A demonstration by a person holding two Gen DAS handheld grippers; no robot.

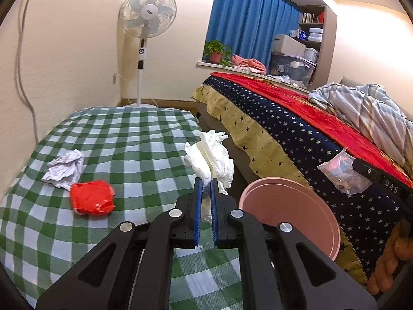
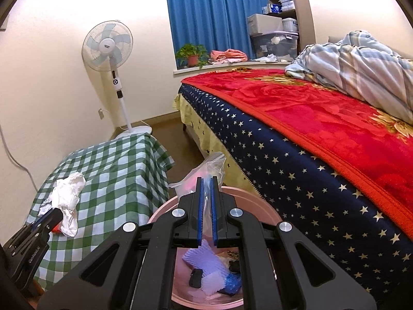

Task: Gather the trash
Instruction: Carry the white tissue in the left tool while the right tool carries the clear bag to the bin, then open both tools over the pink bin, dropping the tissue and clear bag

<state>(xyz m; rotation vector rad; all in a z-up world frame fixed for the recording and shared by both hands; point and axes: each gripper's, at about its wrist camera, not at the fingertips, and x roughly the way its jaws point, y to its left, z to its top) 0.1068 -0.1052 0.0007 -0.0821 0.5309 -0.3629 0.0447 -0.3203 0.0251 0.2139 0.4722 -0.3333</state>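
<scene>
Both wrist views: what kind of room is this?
Most likely a bedroom: a bed with a rumpled striped quilt, a standing fan, and blue curtains.

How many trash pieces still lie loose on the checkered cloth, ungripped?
2: a crumpled white paper near the left edge, and a red wrapper touching its front. Others may hide behind the left gripper.

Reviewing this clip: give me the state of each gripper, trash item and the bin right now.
left gripper: shut on white tissue wad
right gripper: shut on clear plastic bag, above bin
pink bin: partly filled
red wrapper: lying on table
crumpled paper: lying on table
</scene>
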